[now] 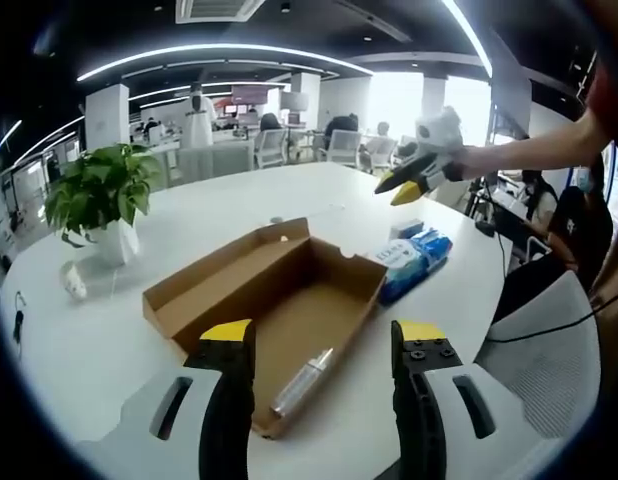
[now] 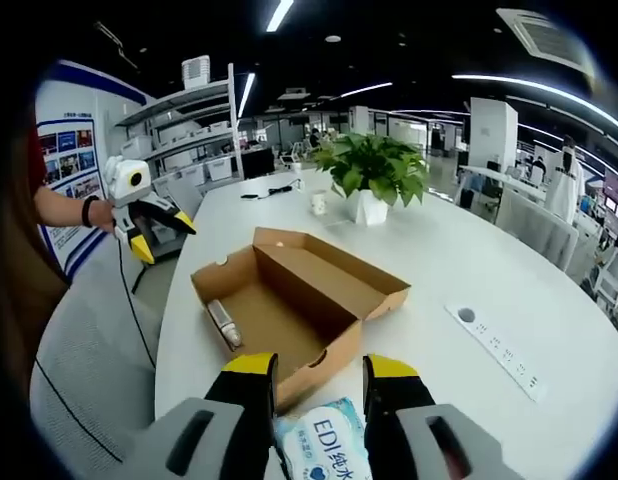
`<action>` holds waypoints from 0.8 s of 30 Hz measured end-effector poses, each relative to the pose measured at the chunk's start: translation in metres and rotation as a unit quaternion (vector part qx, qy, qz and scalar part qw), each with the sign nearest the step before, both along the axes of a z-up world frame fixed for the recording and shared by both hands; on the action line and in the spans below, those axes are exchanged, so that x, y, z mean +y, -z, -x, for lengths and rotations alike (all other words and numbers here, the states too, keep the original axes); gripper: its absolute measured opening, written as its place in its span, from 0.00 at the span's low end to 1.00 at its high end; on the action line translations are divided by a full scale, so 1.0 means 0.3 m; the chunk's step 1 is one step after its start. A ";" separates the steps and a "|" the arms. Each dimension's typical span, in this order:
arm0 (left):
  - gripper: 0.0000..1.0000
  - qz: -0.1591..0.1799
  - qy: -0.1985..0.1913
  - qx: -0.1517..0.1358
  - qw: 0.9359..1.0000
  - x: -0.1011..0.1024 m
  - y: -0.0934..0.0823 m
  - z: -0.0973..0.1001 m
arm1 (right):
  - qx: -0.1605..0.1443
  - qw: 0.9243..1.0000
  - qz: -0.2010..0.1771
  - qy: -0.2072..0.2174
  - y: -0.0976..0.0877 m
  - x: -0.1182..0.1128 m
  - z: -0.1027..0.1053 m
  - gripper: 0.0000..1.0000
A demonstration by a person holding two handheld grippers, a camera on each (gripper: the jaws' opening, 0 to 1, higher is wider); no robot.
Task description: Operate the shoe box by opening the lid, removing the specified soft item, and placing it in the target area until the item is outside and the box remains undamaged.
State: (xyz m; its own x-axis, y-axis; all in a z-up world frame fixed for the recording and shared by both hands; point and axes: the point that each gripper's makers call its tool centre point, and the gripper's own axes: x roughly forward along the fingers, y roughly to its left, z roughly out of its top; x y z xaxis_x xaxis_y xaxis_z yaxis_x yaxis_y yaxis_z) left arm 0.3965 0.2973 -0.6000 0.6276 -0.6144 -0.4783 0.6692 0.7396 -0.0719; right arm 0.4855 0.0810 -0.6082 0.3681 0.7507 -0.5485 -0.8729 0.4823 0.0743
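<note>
The cardboard shoe box [image 1: 289, 285] lies on the white table with its lid folded back. A clear tube-like item [image 1: 303, 380] rests inside it, near my left gripper [image 1: 324, 333], which hovers open above the box's near end with nothing between its jaws. A blue-and-white wipes pack [image 1: 413, 260] lies on the table against the box's right side. My right gripper [image 1: 411, 180] hangs in the air beyond the pack. In the right gripper view, the pack [image 2: 324, 435] sits on the table below my open right gripper [image 2: 319, 368], just in front of the box [image 2: 289, 290]. My left gripper [image 2: 154, 225] is held at the left.
A potted plant [image 1: 99, 195] stands at the table's left; it is also in the right gripper view [image 2: 374, 175], beside a small white cup [image 2: 318, 203]. A flat socket strip [image 2: 494, 345] is set in the table. A grey chair [image 1: 549, 340] stands at the table's edge.
</note>
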 end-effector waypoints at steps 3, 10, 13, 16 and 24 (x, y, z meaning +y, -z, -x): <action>0.55 0.001 0.000 -0.001 1.000 0.006 -0.001 0.005 | 0.004 1.000 -0.012 -0.009 0.001 0.059 0.037 0.31; 0.55 0.003 -0.002 0.000 1.000 0.016 0.004 0.018 | 0.015 0.999 -0.028 -0.032 0.029 0.178 0.127 0.32; 0.55 0.005 -0.003 0.001 1.000 0.019 0.008 0.023 | 0.019 0.999 -0.033 -0.039 0.037 0.218 0.161 0.31; 0.54 0.006 -0.003 0.002 1.000 0.022 0.012 0.026 | 0.024 0.998 -0.040 -0.045 0.042 0.256 0.193 0.32; 0.54 0.010 -0.004 0.005 1.000 0.031 0.021 0.022 | 0.035 0.997 -0.055 -0.049 0.058 0.305 0.265 0.32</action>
